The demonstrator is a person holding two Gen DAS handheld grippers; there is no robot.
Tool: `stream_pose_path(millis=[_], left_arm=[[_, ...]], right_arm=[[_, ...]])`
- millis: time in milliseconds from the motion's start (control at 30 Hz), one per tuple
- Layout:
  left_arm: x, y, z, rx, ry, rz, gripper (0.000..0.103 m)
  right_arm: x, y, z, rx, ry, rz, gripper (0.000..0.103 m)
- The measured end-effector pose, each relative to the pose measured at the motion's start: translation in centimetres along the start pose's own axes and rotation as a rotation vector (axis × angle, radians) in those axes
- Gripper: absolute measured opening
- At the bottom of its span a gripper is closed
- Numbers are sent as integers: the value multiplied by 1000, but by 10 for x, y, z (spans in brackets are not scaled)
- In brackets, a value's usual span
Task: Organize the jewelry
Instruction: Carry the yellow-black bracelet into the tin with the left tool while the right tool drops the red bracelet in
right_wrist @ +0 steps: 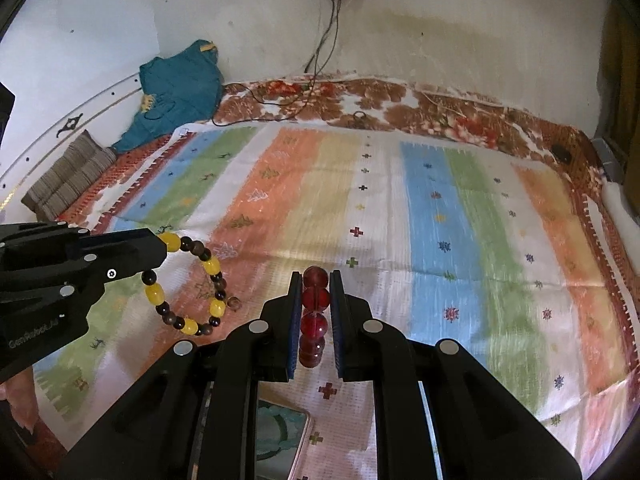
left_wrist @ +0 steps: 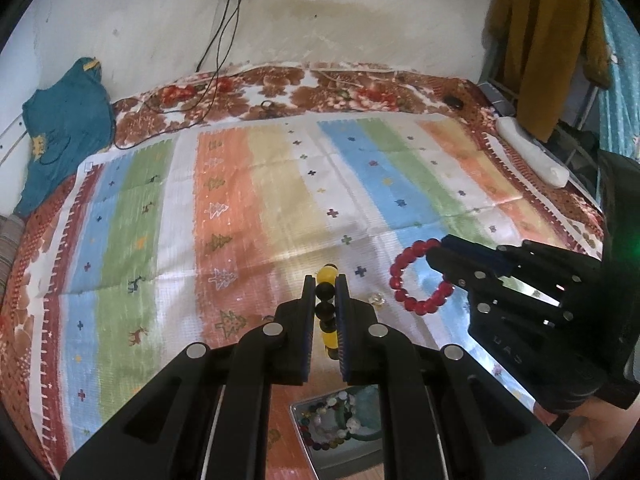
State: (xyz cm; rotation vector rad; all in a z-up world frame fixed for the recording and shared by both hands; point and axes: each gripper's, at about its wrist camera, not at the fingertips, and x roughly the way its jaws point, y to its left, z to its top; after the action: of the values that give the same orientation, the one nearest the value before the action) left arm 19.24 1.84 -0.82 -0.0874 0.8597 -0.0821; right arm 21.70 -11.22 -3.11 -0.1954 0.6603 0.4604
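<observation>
Nearest the left wrist camera, the left gripper point(left_wrist: 325, 280) has its jaws drawn narrow onto a yellow and dark bead bracelet point(left_wrist: 326, 308), whose beads run in a line between the two pads. Seen from the right wrist view, that same bracelet point(right_wrist: 188, 280) hangs as an open loop from the tip of the left gripper point(right_wrist: 160, 252), clear of the striped cloth point(right_wrist: 400, 220) below it. A small pale bead or ring point(right_wrist: 233, 303) lies on the cloth just beside the hanging loop; the left view shows it as a small clear bit point(left_wrist: 376, 299), and what it is cannot be told.

Under the left gripper, at the bottom edge of the left view, an open tray point(left_wrist: 304, 408) holds several mixed bead bracelets point(left_wrist: 332, 424) and a green bangle point(left_wrist: 366, 434). Its corner point(right_wrist: 304, 432) also shows under the right gripper.

Further right, the right gripper point(right_wrist: 316, 280) is closed narrow on a red bead bracelet point(right_wrist: 315, 316), with the red beads stacked in a row between its blue-edged pads. From the left wrist camera the red bracelet point(left_wrist: 420, 278) hangs as a ring from the right gripper point(left_wrist: 440, 252), above the blue and white stripes of the cloth.

Behind, a brown flowered bedspread point(left_wrist: 280, 96) lies under the cloth, a teal garment point(left_wrist: 64, 128) sits at the far left, and cables point(left_wrist: 224, 32) drop from a wall socket.
</observation>
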Motion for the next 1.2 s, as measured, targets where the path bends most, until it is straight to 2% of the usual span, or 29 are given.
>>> stream_pose_path(millis=[67,433,800,967,1200], left_arm=[[-6,-1,-1,-2,-13,-7,9],[-33,-4,-14,-4,-46,-1,9],[-47,-3,-29,-21,-56,-50,9],[-52,-5,-35,-10,-54,-37,9],[-64,-11,-46,5,-66,-60,9]], right_arm=[[-6,4,-1,-26,-14,-15,14],[-39,11,-10,-42,-67,47,14],[-55,18,-23,-62,-76,87,14],[-60,22,-28,-73,-79,112,14],[-70,26,-39,-81,-73,139,14]])
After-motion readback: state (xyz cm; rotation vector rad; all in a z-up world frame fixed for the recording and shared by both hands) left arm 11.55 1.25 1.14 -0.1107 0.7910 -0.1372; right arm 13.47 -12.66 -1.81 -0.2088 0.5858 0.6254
